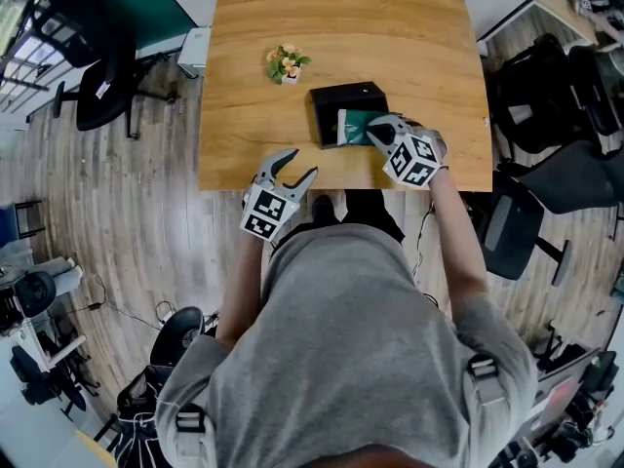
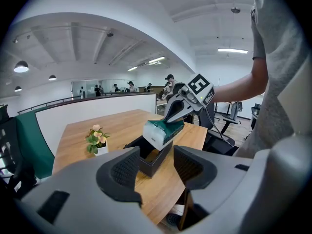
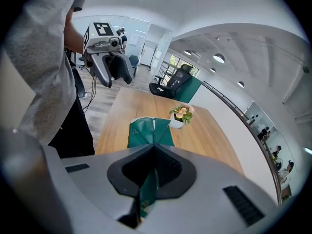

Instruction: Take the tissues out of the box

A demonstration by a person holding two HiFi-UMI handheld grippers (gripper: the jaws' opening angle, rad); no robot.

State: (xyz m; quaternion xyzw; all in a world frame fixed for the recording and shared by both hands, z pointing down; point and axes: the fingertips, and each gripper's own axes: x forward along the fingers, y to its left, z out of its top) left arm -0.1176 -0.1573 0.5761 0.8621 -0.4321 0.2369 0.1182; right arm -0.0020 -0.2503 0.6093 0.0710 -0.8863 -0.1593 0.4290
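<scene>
As right tongs (image 1: 374,131) pinch tissues (image 1: 352,127), left tongs (image 1: 302,162) open

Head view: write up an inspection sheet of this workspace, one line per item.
Surface: wooden table, holding only the items below.
Job's things: black box near the front edge; green tissue pack raised, tilted, over the box's opening.
Clutter: small potted flowers behind the box.
Grippers: right tool shut on the tissue pack; left tool open, empty, by the table's front edge.
Cables: thin cable on the floor at left.
Surroundings: office chairs on both sides; plank floor.
</scene>
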